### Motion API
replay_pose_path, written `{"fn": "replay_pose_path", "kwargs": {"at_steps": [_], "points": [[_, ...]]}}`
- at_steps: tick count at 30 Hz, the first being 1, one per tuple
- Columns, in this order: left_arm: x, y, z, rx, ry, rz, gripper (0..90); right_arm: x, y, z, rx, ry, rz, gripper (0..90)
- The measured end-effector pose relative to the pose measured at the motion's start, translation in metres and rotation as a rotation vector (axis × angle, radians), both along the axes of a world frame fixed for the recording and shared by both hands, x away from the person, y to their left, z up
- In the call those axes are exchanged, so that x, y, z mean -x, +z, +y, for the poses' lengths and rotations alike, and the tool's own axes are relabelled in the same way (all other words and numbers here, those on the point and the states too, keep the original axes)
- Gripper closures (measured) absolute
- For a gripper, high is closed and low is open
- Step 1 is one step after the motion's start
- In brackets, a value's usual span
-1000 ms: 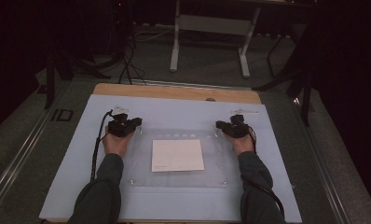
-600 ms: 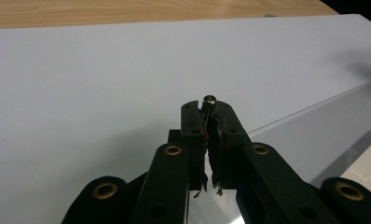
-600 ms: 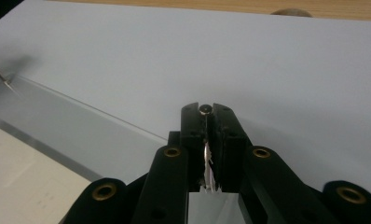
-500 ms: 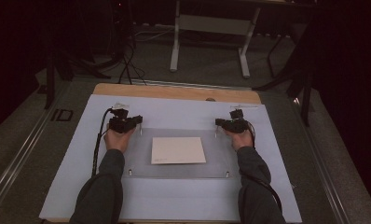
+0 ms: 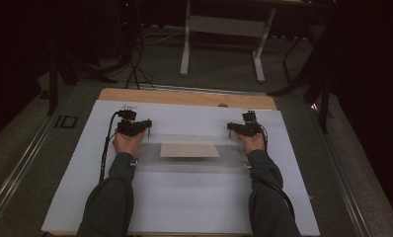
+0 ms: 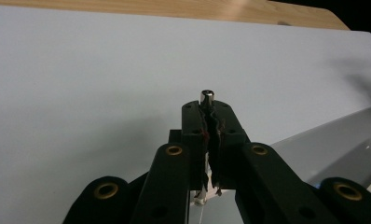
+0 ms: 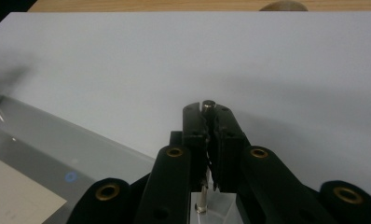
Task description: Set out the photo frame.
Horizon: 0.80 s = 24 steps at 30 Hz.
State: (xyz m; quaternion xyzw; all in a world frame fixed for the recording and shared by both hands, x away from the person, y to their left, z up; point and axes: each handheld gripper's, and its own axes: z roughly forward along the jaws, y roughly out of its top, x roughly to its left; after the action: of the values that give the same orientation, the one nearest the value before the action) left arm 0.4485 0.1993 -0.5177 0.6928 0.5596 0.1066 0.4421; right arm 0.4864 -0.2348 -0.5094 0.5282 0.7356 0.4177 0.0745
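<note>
Lifting the clear plate by its corner posts

Left gripper (image 5: 144,127) and right gripper (image 5: 231,128) each clamp a metal post (image 6: 207,98) of the acrylic plate (image 5: 189,160); I'd raise both evenly so the paper (image 5: 190,150) stays put.

Clear plate (image 5: 189,160): glossy transparent plastic, smooth. Sheet on it (image 5: 189,150): matt beige paper. Corner pegs (image 6: 206,97): shiny metal. Left gripper (image 6: 207,122) and right gripper (image 7: 208,122): matt black plastic, brass-coloured rivets. Table cover (image 5: 184,197): smooth matt white; table edge (image 5: 184,97): wood.

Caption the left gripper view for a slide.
Left gripper shut on a small metal post at a clear panel's corner, above white sheet.
</note>
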Motion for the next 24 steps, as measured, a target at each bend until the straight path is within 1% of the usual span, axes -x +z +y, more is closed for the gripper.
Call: {"fn": "replay_pose_path", "kwargs": {"at_steps": [2,4,6,7,8,9,11,12,13,15,17,18,19,22,24], "points": [[0.0,0.0,-0.001,-0.005,0.002,0.001,85.3,-0.001,0.001,0.002,0.014,-0.003,0.01,85.6],[0.0,0.001,-0.001,-0.003,0.009,0.004,84.8,-0.002,0.001,0.002,0.014,-0.005,0.013,85.6],[0.001,0.001,-0.001,-0.027,-0.005,0.007,83.8,-0.002,0.001,0.003,0.015,-0.007,0.013,85.7],[0.002,0.001,-0.001,-0.035,-0.022,0.001,82.3,-0.002,0.001,0.003,0.017,-0.007,0.015,85.6],[0.004,0.001,0.0,-0.052,-0.028,-0.008,77.5,-0.003,0.001,0.003,0.018,-0.006,0.016,85.6],[0.006,0.002,0.0,-0.065,-0.026,-0.014,75.2,-0.003,0.001,0.003,0.019,-0.007,0.017,85.6],[0.01,0.003,0.004,-0.058,-0.031,-0.036,71.2,-0.003,0.001,0.003,0.021,-0.006,0.018,85.6],[0.013,0.004,0.006,-0.068,-0.034,-0.05,68.0,-0.003,0.001,0.003,0.022,-0.005,0.019,85.7],[0.015,0.005,0.007,-0.09,-0.033,-0.061,66.7,-0.003,0.001,0.003,0.021,-0.006,0.019,85.7],[0.021,0.007,0.011,-0.106,-0.044,-0.086,64.6,-0.003,0.001,0.003,0.023,-0.005,0.021,85.7],[0.025,0.007,0.014,-0.103,-0.052,-0.101,63.5,-0.003,0.001,0.003,0.024,-0.002,0.023,85.6],[0.025,0.007,0.014,-0.103,-0.052,-0.101,62.7,-0.003,0.001,0.003,0.024,-0.002,0.023,85.6],[0.03,0.006,0.016,-0.118,-0.065,-0.116,62.7,-0.003,0.002,0.003,0.024,-0.001,0.023,85.6],[0.037,0.005,0.018,-0.129,-0.078,-0.132,62.4,-0.003,0.001,0.002,0.016,0.006,0.025,85.6],[0.042,0.004,0.02,-0.143,-0.078,-0.151,61.8,-0.004,0.001,0.003,0.015,0.0,0.028,85.7]]}}
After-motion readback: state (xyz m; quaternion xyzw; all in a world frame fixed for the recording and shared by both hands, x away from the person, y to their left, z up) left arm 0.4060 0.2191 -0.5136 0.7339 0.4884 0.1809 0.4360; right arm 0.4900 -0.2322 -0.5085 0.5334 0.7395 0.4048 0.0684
